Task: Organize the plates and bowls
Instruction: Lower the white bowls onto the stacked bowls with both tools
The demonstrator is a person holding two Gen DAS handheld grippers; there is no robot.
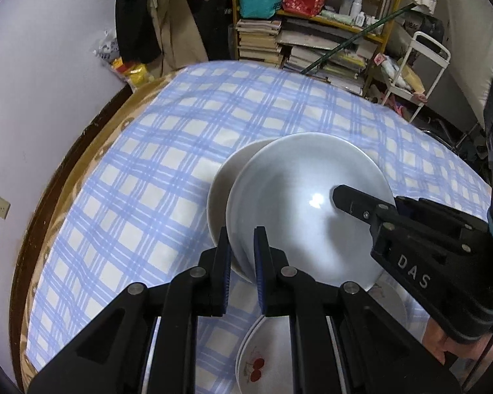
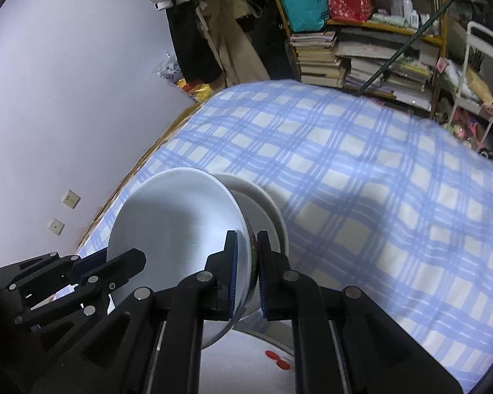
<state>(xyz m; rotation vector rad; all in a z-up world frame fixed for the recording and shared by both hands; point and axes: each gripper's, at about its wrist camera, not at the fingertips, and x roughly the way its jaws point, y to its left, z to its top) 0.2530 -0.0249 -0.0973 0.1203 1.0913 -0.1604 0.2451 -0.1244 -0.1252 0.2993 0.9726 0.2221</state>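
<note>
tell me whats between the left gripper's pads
The near rim of the white bowl, pinched between the left gripper pads, in the left wrist view. The right gripper clamps the opposite rim.

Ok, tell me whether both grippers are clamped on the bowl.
Yes, the left gripper and right gripper each pinch the bowl rim.
</note>
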